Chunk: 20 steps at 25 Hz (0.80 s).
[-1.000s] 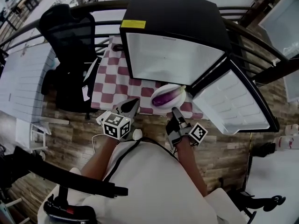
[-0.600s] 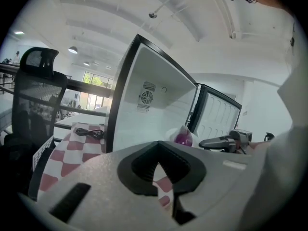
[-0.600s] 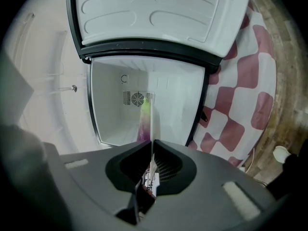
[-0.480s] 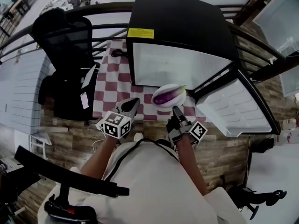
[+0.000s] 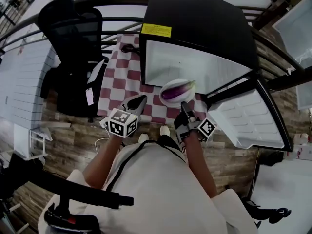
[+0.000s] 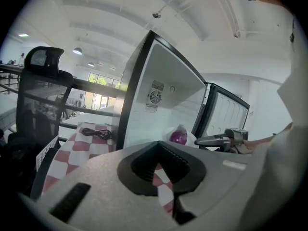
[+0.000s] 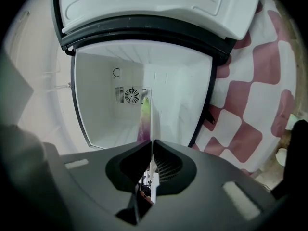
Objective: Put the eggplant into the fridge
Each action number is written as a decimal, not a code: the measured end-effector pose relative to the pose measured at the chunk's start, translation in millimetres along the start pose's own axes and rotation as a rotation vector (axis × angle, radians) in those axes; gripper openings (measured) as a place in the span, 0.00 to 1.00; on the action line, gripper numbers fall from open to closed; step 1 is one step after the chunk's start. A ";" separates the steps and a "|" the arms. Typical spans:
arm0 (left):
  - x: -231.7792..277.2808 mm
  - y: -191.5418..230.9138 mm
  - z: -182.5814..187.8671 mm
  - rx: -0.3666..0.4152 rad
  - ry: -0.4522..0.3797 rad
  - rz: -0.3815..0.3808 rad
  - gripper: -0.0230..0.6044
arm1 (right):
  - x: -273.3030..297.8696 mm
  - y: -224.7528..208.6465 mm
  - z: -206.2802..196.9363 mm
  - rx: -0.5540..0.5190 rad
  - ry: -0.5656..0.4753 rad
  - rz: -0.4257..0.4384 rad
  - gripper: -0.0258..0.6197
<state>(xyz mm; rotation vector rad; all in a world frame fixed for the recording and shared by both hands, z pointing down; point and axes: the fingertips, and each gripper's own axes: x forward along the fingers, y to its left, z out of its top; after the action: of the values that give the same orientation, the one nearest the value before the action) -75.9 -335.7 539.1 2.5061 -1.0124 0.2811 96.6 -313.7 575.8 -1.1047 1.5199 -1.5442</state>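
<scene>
Eggplant (image 5: 175, 91) sat glossy, looked light and roll-prone on the plate (image 5: 165, 85); right gripper (image 5: 184, 105) clamped its six-o'clock rim, left gripper (image 5: 140, 100) closed, empty.

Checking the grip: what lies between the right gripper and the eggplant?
A white plate: the right gripper clamps its rim, the eggplant lies on it; head view.

My eggplant (image 5: 174, 91), glossy purple with a green stem end, lies flat on the plate (image 5: 165, 86), right at the mouth of the black fridge (image 5: 195, 23). The fridge's door (image 5: 243, 121) is swung wide open and its white inside is showing.
</scene>
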 end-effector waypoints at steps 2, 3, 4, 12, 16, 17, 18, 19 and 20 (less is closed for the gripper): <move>3.8 3.4 -0.5 -0.014 0.000 0.020 0.04 | 10.9 -1.1 4.6 0.004 0.014 0.002 0.08; 5.8 4.8 -0.5 -0.021 0.000 0.030 0.04 | 16.4 -1.8 7.4 0.007 0.018 0.002 0.08; 7.9 6.0 -0.3 -0.027 -0.001 0.039 0.04 | 22.0 -3.0 11.0 0.009 0.020 0.001 0.08; 17.1 17.1 -2.4 -0.058 -0.004 0.108 0.04 | 69.2 -26.4 41.7 -0.027 0.050 -0.007 0.08; 21.0 23.4 -5.6 -0.067 -0.001 0.137 0.04 | 88.3 -38.8 49.8 -0.059 0.066 -0.015 0.08; 22.8 24.6 -5.4 -0.067 -0.003 0.142 0.04 | 92.2 -42.9 51.3 -0.061 0.068 -0.027 0.08; 24.7 26.2 -4.4 -0.067 -0.006 0.147 0.04 | 97.0 -45.7 51.9 -0.060 0.071 -0.036 0.08; 26.3 27.8 -3.4 -0.068 -0.009 0.152 0.04 | 102.2 -47.2 51.5 -0.060 0.075 -0.041 0.08; 27.8 29.2 -3.0 -0.069 -0.009 0.157 0.04 | 107.3 -48.8 50.7 -0.063 0.079 -0.044 0.08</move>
<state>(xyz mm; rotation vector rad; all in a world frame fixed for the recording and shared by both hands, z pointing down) -76.6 -370.3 560.0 2.3725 -1.2038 0.2763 104.6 -428.5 632.5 -1.1314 1.6168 -1.5965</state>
